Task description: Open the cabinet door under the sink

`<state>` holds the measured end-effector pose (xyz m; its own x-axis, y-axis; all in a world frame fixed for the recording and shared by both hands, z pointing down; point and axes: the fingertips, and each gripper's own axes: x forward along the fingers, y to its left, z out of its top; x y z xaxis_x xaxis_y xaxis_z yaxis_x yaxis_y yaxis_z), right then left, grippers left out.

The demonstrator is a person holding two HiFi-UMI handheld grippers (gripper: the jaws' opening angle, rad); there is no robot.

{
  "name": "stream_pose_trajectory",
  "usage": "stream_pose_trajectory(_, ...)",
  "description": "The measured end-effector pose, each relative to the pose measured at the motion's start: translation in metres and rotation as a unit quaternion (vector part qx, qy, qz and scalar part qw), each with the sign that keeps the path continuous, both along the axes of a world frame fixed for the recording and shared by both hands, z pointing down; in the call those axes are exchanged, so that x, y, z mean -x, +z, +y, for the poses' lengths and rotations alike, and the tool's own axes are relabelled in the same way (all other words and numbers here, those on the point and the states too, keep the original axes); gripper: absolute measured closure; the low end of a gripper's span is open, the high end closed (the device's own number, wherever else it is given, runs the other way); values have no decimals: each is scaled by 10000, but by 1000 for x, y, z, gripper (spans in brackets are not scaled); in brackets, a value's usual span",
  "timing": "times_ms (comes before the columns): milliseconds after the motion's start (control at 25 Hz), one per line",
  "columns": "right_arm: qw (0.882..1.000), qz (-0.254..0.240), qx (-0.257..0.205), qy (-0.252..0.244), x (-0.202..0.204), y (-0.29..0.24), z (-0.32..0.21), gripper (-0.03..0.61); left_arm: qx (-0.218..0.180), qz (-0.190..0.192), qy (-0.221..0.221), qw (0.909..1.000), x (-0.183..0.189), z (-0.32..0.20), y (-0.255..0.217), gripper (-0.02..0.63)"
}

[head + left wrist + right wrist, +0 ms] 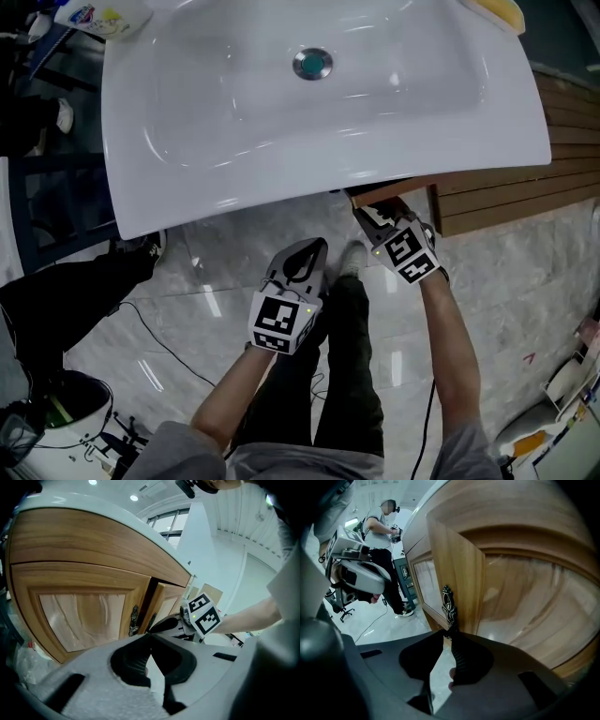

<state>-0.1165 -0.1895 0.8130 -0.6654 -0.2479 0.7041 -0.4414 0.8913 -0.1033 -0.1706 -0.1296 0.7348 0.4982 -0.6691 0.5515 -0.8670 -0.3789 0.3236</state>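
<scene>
Here we are under the white sink (187,178), and the cabinet door (464,573) stands upright, its long axis running floor to basin. It sits ajar: the free edge has swung out from the cabinet front and points out toward us, with a dark gap showing between it and the neighbouring door (79,620), which lies flat against the cabinet.

Down that free edge runs the ornate dark handle (448,603), a slim vertical piece. In the right gripper view, the right gripper (450,633) is right on it: jaws pinched narrow, tips closed around the handle's lower end. From the head view we see that gripper tucked just under the sink's front rim, jaws aimed at the cabinet front.

The left gripper (150,634) hangs back, out over the marble floor (506,281) and well apart from the door. Its jaws are drawn together, tips meeting, with nothing between them. It faces the cabinet front, and in its view we catch both door handles side by side, one either side of the gap, and the right gripper's marker cube (204,616) just beside the ajar door.
</scene>
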Motion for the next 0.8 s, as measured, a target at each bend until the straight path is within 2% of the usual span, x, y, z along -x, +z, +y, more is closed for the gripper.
stream_pose_trajectory(160, 9999, 79, 30, -97, -4, 1, 6, 522, 5, 42, -10, 10000, -2, 7, 5, 606)
stream_pose_trajectory(320, 9990, 164, 105, -403, -12, 0, 19, 522, -7, 7, 5, 10000, -11, 13, 8, 606)
stream_pose_trajectory(800, 9916, 214, -31, -1275, -35, -4, 59, 520, -20, 41, -612, 9981, -44, 43, 17, 606)
